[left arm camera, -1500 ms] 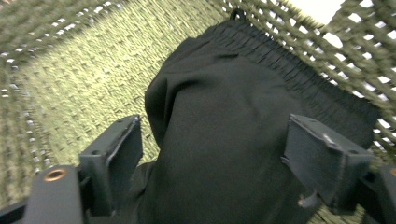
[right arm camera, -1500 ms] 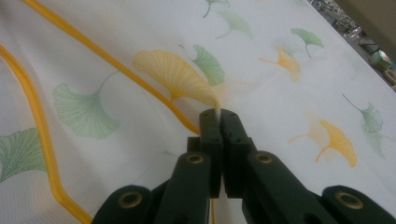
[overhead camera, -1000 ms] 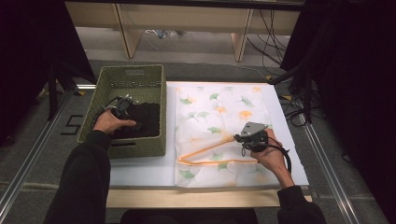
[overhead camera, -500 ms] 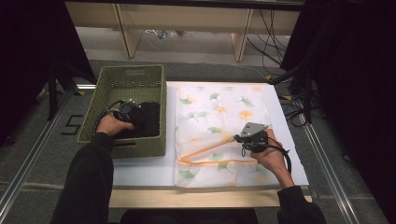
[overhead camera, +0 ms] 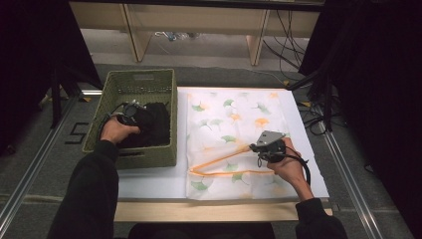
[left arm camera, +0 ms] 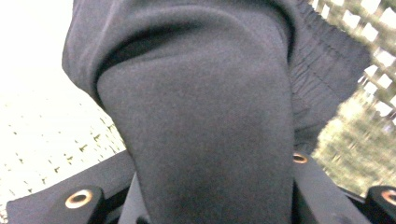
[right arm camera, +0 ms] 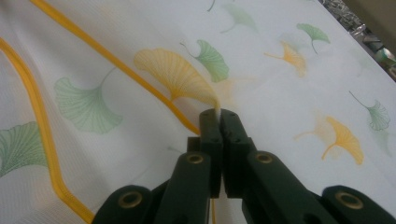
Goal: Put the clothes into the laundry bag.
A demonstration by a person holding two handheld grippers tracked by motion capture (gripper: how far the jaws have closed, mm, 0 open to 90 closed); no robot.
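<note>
A black garment lies in the green woven basket at the table's left. My left gripper reaches into the basket, and its jaws have just been closing on the garment. In the left gripper view a bulge of that dark cloth is squeezed between the jaws. A white mesh bag printed with ginkgo leaves lies flat on the right half. Its orange zipper gapes open along the near side. My right gripper is shut on the bag's fabric beside the zipper, fingertips pinched together.
The basket and bag rest on a white board with a wooden front edge. Cables hang off the right side. Wooden shelf legs stand beyond the table. Basket wall rises close behind the garment.
The left gripper's jaws have closed around the black garment in the basket, with the hand shifting only slightly. The right hand and the bag have stayed still.
</note>
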